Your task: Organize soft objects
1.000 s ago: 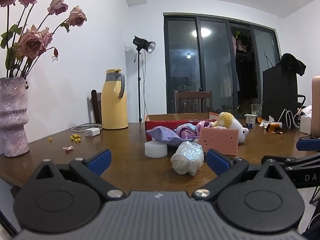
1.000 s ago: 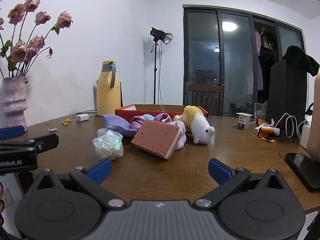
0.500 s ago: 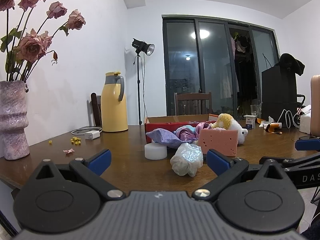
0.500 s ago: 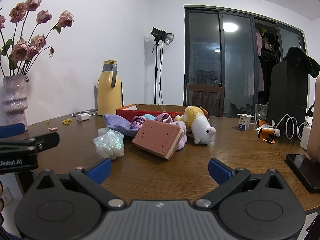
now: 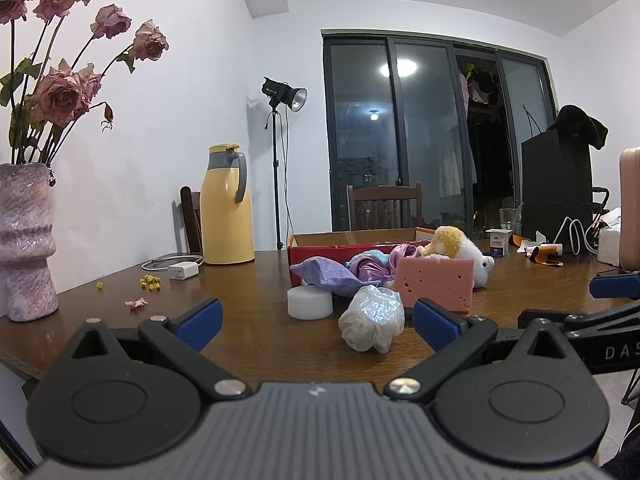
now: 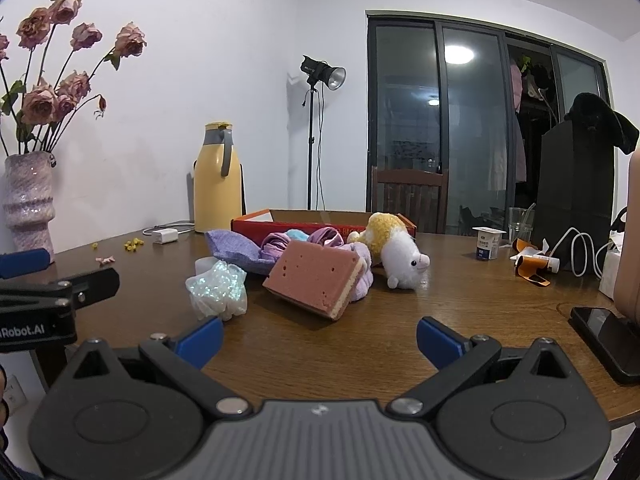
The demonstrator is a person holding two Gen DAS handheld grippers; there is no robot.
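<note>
Grippers, left gripper (image 5: 316, 316) and right gripper (image 6: 318, 338), are hovering wide open, holding nothing; soft pile is sitting on counter (image 6: 460, 292) beside red box (image 6: 256, 225), awaiting sorting.

Two low views, same table (image 5: 256, 280)

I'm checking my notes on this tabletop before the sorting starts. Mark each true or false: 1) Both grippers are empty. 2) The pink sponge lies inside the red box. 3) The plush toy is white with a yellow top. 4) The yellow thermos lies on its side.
1) True: left gripper and right gripper have open jaws, holding nothing.
2) False: the pink sponge leans on the cloth pile, in front of the red box.
3) True: the plush toy.
4) False: the yellow thermos stands upright.
</note>
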